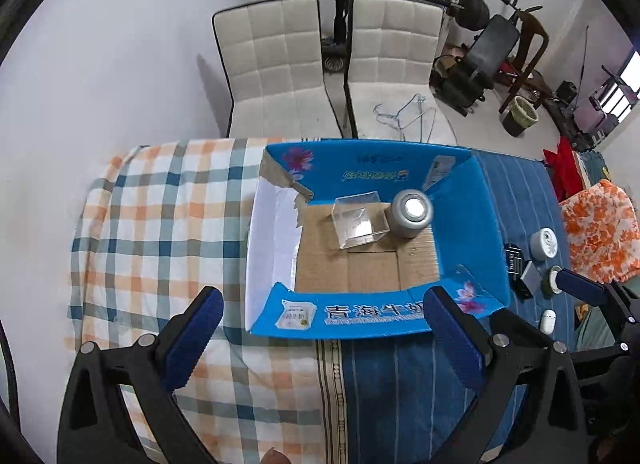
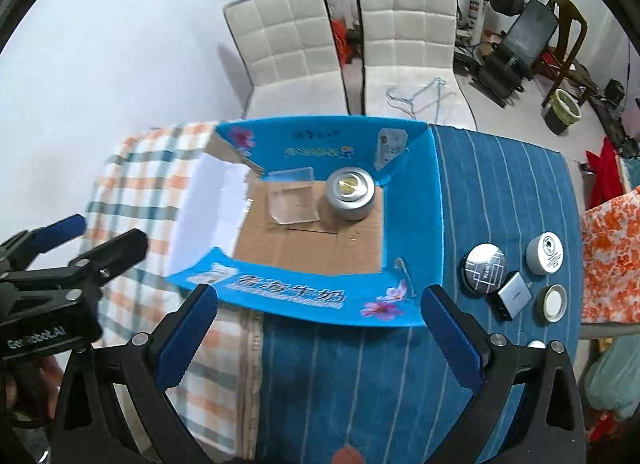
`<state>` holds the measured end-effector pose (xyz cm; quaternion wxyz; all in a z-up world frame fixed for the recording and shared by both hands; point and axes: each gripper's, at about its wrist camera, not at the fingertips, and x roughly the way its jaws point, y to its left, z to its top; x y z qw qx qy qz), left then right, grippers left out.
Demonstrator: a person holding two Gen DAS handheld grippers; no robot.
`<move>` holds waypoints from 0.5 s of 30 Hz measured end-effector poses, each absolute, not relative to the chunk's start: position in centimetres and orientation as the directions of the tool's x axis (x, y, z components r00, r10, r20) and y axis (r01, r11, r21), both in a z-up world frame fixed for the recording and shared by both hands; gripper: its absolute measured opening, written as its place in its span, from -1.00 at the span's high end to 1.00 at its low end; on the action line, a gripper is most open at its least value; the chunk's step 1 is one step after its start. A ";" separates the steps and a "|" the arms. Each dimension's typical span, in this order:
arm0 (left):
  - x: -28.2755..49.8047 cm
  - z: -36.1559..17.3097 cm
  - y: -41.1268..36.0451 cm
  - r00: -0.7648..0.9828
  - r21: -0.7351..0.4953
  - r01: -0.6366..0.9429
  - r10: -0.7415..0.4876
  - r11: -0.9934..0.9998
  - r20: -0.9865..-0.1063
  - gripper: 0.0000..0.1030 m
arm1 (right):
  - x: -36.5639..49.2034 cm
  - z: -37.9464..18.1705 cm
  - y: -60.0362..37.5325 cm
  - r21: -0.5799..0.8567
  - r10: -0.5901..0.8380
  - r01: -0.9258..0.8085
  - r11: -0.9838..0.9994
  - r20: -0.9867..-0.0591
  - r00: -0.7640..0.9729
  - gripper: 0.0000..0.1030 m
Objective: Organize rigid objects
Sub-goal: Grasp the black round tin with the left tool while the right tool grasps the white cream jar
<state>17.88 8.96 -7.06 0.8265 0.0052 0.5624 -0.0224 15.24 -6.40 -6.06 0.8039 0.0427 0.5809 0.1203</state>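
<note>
**Two items boxed, the rest wait on the blue cloth**

Both grippers hover above the table's near edge, jaws spread wide and holding nothing: the left gripper [image 1: 324,328] and the right gripper [image 2: 320,324]. The blue carton [image 1: 472,224] lies open with its flaps folded out, and inside, on its brown floor, a clear plastic box [image 1: 360,220] stands just beside a silver tin [image 1: 412,214], both toward the far wall.

The right wrist view shows the loose items to the carton's right plainly: a round patterned tin [image 2: 485,269], a white round tin [image 2: 545,254], a grey charger [image 2: 514,295] and a tape roll [image 2: 553,303], all on the striped blue cloth [image 2: 360,376]. The left wrist view crowds these at its edge, the patterned tin largely lost, though a small white case [image 1: 547,321] shows there. The left view takes in more of the checked cloth [image 1: 160,224]
</note>
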 end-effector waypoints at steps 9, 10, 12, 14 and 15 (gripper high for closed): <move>15.7 -5.6 2.5 0.407 0.003 0.100 -0.038 0.995 -0.913 -0.99 | 11.3 -4.8 -15.3 0.231 0.224 -0.027 0.973 -0.902 0.369 -1.00; 15.8 -6.0 1.3 0.397 0.003 0.112 -0.042 0.994 -0.917 -0.99 | 11.2 -5.2 -17.0 0.228 0.211 0.002 0.974 -0.907 0.364 -1.00; 16.3 -7.3 -1.7 0.374 -0.021 0.146 -0.075 0.989 -0.924 -0.99 | 11.1 -6.3 -21.2 0.215 0.178 0.071 0.974 -0.922 0.344 -1.00; 17.1 -8.7 -5.3 0.358 -0.045 0.176 -0.107 0.983 -0.928 -0.99 | 11.1 -7.4 -25.0 0.197 0.144 0.134 0.971 -0.933 0.330 -1.00; 17.4 -9.1 -6.8 0.356 -0.053 0.188 -0.118 0.981 -0.927 -0.99 | 11.2 -8.3 -27.5 0.194 0.132 0.172 0.966 -0.938 0.321 -1.00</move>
